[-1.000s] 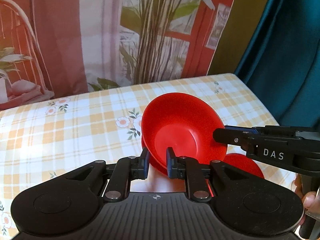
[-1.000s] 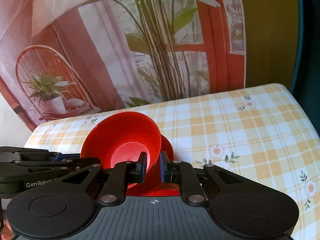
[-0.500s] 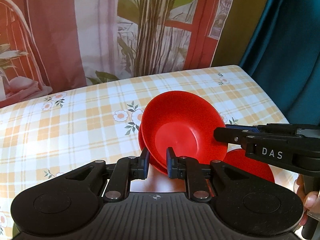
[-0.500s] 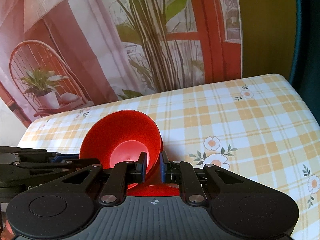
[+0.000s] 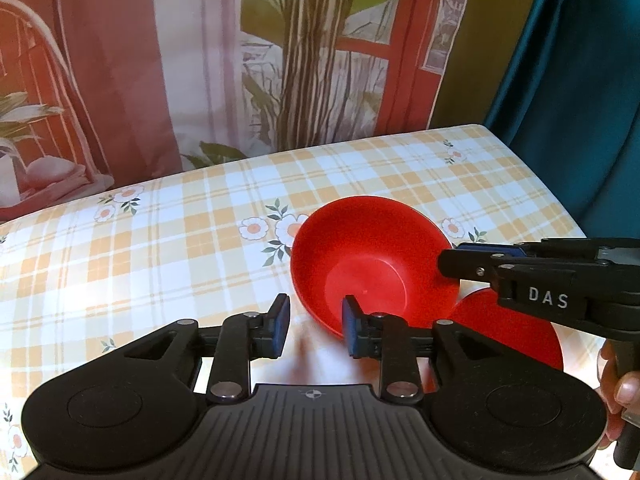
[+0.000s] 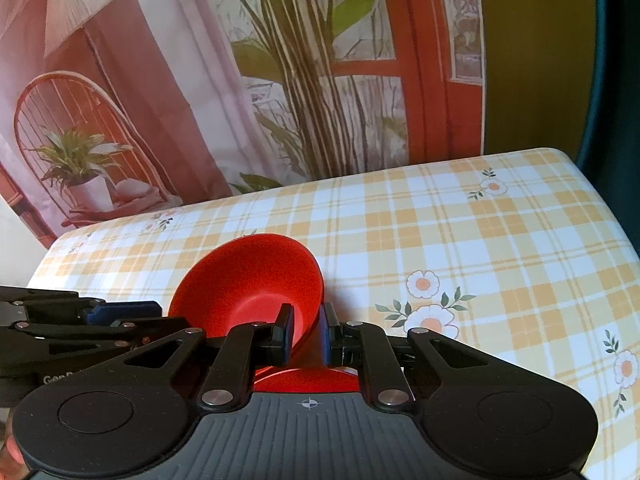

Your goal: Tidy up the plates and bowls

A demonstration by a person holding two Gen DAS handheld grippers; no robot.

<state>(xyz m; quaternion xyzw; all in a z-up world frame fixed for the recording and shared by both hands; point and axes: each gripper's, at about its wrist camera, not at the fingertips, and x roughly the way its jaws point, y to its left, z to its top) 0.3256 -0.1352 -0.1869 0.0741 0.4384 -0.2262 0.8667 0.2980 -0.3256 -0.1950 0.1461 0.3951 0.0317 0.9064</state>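
Observation:
A red bowl (image 5: 372,260) hangs tilted just above the checked tablecloth (image 5: 160,260). My left gripper (image 5: 315,322) is opening. The bowl's near rim lies between its blue pads, close to the right pad, and the left pad stands clear of it. My right gripper (image 5: 450,258) comes in from the right and is shut on the bowl's far-right rim. In the right wrist view that rim of the bowl (image 6: 248,280) sits pinched in my right gripper (image 6: 308,330), and my left gripper (image 6: 154,314) reaches in from the left. A second red dish (image 5: 516,332) lies below it on the table.
The table (image 6: 500,260) has a yellow checked cloth with flowers and runs back to a printed curtain (image 5: 280,60). A dark teal curtain (image 5: 580,100) hangs at the right, past the table's edge. A person's fingers (image 5: 624,388) hold the right gripper's handle.
My left gripper's jaws have parted and come off the bowl's rim. The right gripper keeps its grip, and the bowl sits a little lower and flatter.

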